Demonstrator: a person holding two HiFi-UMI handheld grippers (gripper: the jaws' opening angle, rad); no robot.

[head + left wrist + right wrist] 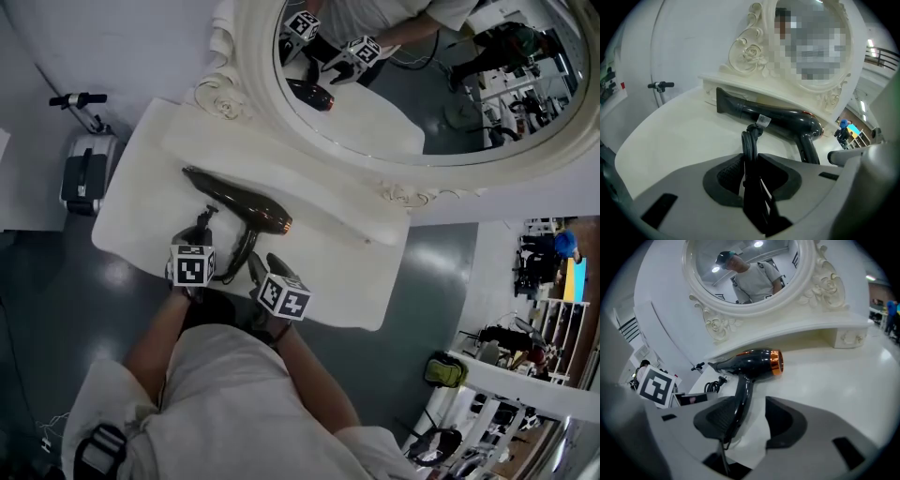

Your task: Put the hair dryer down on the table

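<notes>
A black hair dryer (246, 204) with a copper ring lies on its side on the white dressing table (349, 281), its nozzle pointing far left. Its coiled black cord (751, 140) sits between the jaws of my left gripper (751, 165), which is shut on it just left of the handle. In the head view the left gripper (199, 238) is at the table's near edge. My right gripper (750, 416) stands open around the dryer's handle (740, 394). The handle rests against the left pad, with a gap to the right pad. In the right gripper view the dryer body (754, 361) lies just ahead.
A large oval mirror (394, 112) in an ornate white frame stands behind the dryer on a raised ledge (328, 202). A grey case with a handlebar (86, 169) stands on the floor to the left. The table's near edge (281, 319) is under both grippers.
</notes>
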